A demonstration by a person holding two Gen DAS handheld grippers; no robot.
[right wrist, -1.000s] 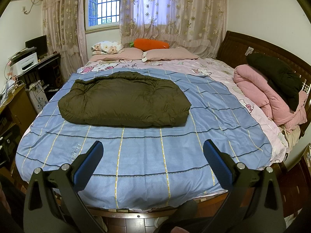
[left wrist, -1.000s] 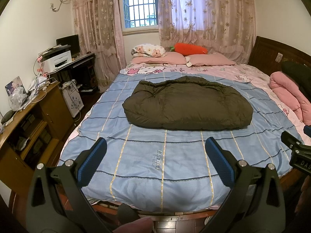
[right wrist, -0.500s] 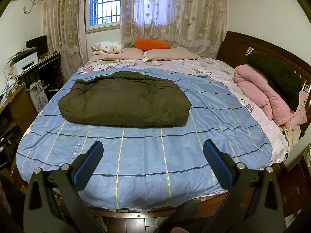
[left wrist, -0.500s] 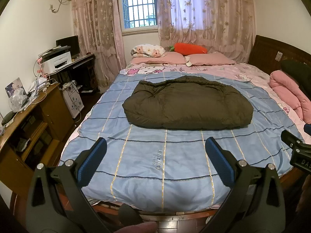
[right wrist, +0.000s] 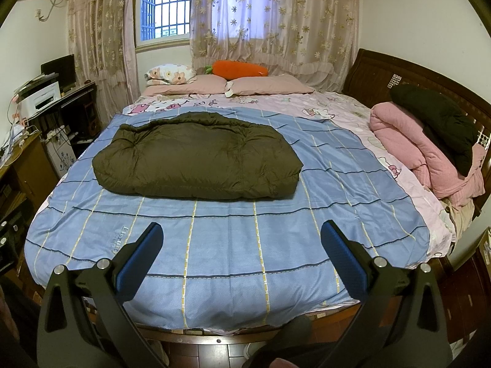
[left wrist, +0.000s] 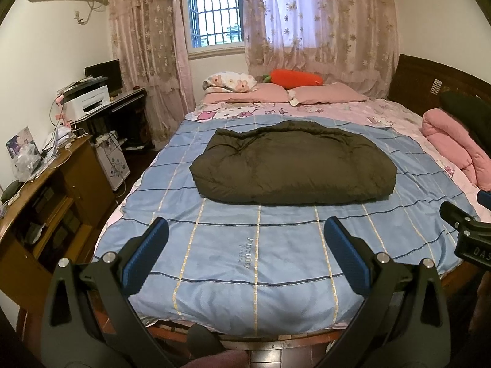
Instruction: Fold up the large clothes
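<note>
A dark olive padded coat [left wrist: 291, 168] [right wrist: 196, 165] lies folded into a thick bundle in the middle of the blue checked bedspread [left wrist: 251, 251] [right wrist: 245, 245]. My left gripper [left wrist: 247, 228] hangs open over the foot of the bed, well short of the coat, with nothing between its blue pads. My right gripper [right wrist: 242, 231] is also open and empty, held at the foot of the bed to the right of the left one. Part of the right gripper's body [left wrist: 469, 233] shows at the right edge of the left wrist view.
Pink pillows [right wrist: 270, 84] and an orange carrot cushion [right wrist: 239, 69] lie at the head. A rolled pink quilt [right wrist: 423, 153] with a black garment [right wrist: 438, 116] sits by the dark headboard. A wooden cabinet [left wrist: 40, 202] and desk with printer [left wrist: 89, 104] stand left.
</note>
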